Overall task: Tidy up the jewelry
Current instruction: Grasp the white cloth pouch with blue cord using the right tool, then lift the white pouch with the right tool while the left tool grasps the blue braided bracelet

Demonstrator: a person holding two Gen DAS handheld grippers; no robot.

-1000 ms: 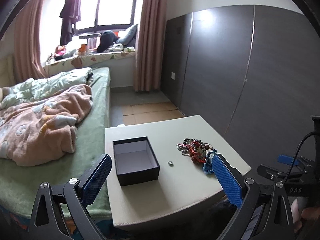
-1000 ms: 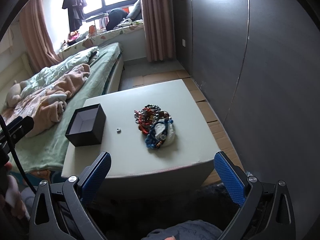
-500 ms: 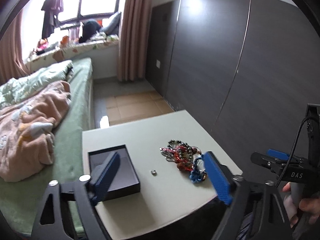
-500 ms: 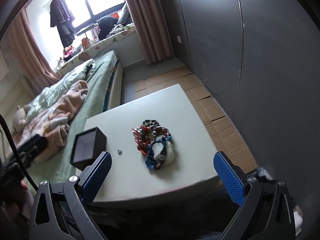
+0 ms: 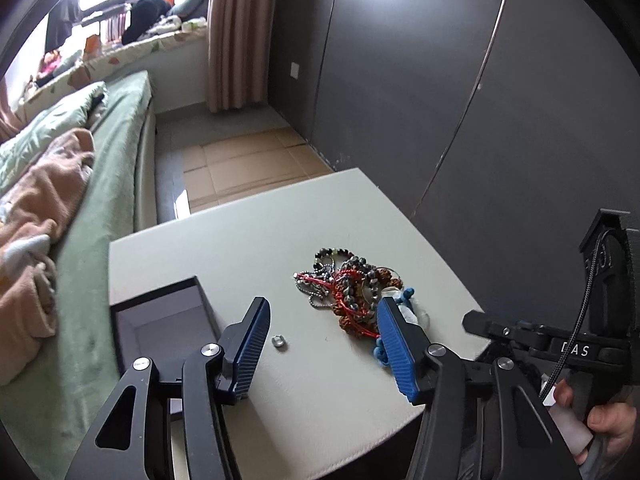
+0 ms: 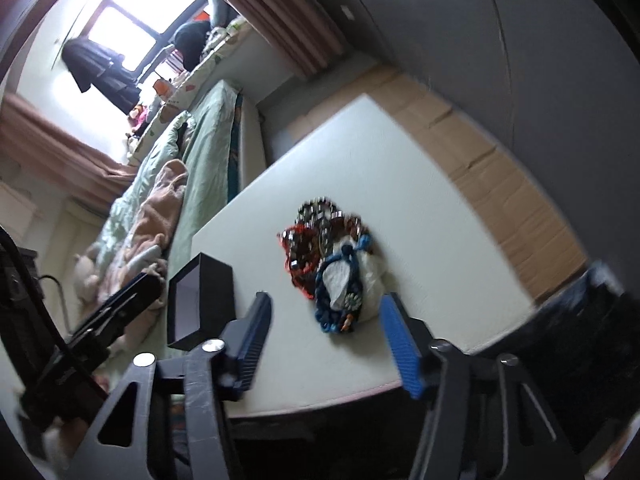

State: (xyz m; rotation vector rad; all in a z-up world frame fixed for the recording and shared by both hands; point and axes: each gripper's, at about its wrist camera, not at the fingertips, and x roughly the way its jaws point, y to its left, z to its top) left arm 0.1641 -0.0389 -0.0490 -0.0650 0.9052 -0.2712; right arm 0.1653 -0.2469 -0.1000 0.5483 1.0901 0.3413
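A tangled pile of bead bracelets and chains [image 5: 352, 284] lies on the pale table [image 5: 256, 236], with a blue cord and white piece at its near end. It also shows in the right wrist view [image 6: 332, 264]. An open, empty black box [image 5: 164, 320] stands at the table's left; it also shows in the right wrist view [image 6: 196, 300]. A small silver ring [image 5: 278, 342] lies between box and pile. My left gripper [image 5: 320, 344] is open and empty, low over the table's near part. My right gripper [image 6: 326, 340] is open and empty, just before the pile.
A bed with green sheets and a peach blanket [image 5: 36, 208] runs along the table's left side. A dark wardrobe wall [image 5: 480, 100] stands on the right. Cardboard sheets [image 5: 248, 164] cover the floor beyond the table. The right gripper's body [image 5: 560, 344] sits off the table's right corner.
Both grippers have moved forward and down toward the table. Both stay open and empty. The right view has tilted and is blurred by motion.
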